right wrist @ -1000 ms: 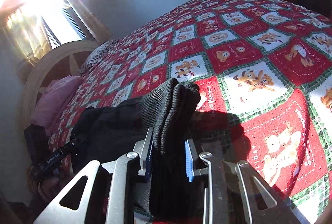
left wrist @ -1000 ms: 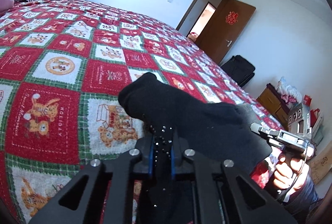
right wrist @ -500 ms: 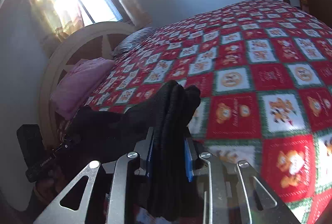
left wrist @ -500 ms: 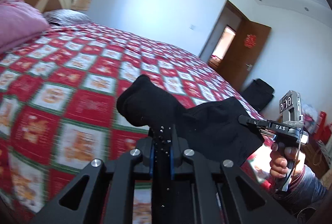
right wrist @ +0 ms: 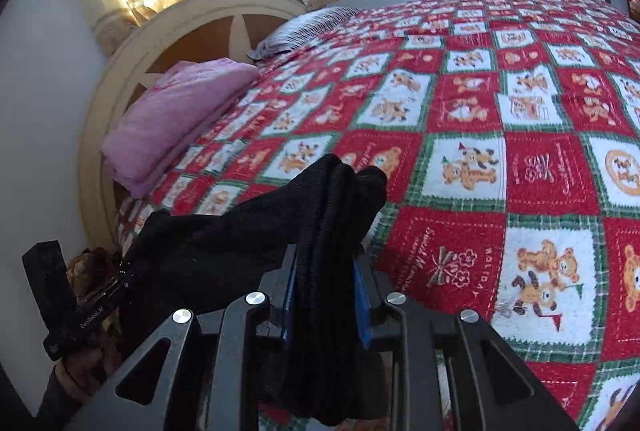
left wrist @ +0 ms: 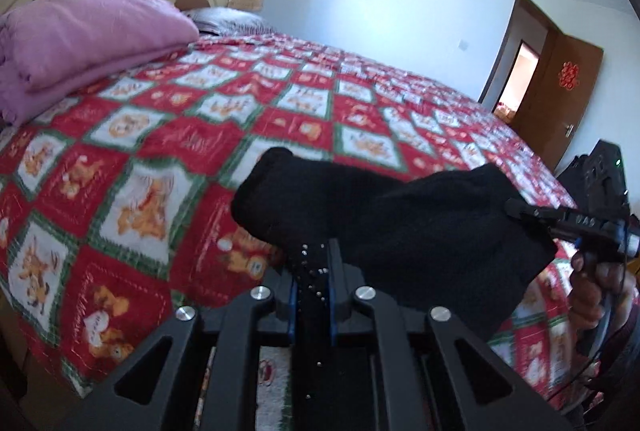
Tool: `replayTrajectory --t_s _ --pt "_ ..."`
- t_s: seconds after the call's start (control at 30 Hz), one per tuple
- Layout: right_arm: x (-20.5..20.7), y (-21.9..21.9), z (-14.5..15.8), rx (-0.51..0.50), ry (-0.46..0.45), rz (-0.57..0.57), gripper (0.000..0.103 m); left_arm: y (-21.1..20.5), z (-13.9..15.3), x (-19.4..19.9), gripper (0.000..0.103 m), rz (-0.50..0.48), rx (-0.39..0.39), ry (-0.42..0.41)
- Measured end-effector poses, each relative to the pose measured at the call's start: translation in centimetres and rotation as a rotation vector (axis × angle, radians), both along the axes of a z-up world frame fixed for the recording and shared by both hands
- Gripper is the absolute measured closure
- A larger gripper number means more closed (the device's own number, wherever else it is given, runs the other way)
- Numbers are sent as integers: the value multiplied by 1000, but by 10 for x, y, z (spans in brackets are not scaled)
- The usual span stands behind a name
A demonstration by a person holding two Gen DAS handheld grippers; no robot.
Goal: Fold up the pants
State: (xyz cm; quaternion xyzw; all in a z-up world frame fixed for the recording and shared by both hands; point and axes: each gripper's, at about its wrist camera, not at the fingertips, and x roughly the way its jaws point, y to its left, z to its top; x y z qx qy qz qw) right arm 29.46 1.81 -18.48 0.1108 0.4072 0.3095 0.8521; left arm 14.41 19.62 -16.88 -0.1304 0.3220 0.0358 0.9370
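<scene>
Pants [left wrist: 384, 215] now nearer pink bedding [left wrist: 80, 35]

Black pants [left wrist: 404, 223], dark knit fabric, bunched and doubled over into thick folds. Held up in air over near edge of bed [left wrist: 208, 135], not lying flat on it. Cloth stretches as sagging band between two clamped ends, one end at each side. At right end [right wrist: 336, 215] several stacked layers stand upright, ribbed texture visible (likely waistband or cuff, cannot tell which). Rounded fold pokes forward at left end. Lower part hangs down out of view.
</scene>
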Motion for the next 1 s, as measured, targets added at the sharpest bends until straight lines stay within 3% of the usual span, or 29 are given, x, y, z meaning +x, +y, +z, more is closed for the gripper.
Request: replayTrajectory --t_s 0.23,0.33,0.57,0.9,1.0 --pt "10 -10 -17 22 67 -28 76 4 -9 -5 69 13 -9 -1" --pt "11 -11 -19 23 73 -34 73 7 -8 -7 54 40 -2 5" --pt "12 -19 -25 34 90 -50 64 12 -11 -7 37 73 9 17" --pt "11 -27 -24 45 90 -88 57 16 -13 -9 29 81 9 34" --pt "7 -32 -18 17 70 -121 51 16 -10 -13 25 95 29 47"
